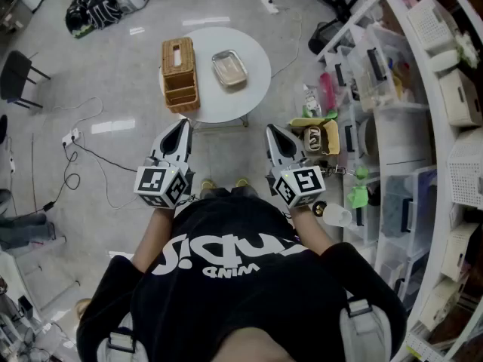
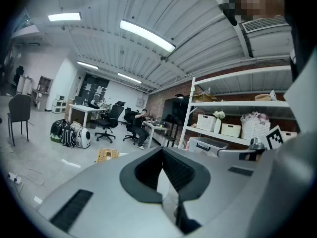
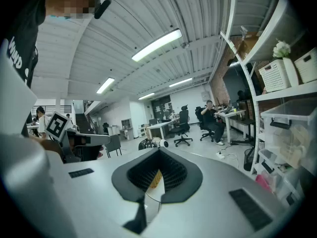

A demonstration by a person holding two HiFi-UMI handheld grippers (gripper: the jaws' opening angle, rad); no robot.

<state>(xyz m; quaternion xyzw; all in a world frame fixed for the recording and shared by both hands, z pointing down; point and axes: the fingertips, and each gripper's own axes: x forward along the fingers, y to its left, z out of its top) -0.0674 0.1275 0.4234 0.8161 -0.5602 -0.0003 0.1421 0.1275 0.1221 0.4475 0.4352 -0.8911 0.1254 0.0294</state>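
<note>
Our left gripper [image 1: 183,124] and right gripper [image 1: 270,130] are pressed together (nothing between them); swinging right, we could clip the shelf [image 1: 361,15]. Ahead, the wicker box [image 1: 179,74] sits at the round table [image 1: 256,89] edge, near the metal tray [image 1: 229,69], easily nudged off

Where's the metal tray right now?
Head view: the metal tray sits on the round white table's right half, just right of the wicker box.

The left tongs [image 1: 183,125] and right tongs [image 1: 270,131] are pale grey with black ribbed pads and black-and-white square markers. The tabletop [image 1: 256,81] is white. The basket [image 1: 179,74] is tan woven wicker. The tray [image 1: 229,69] is silver. The floor [image 1: 113,66] is grey.
</note>
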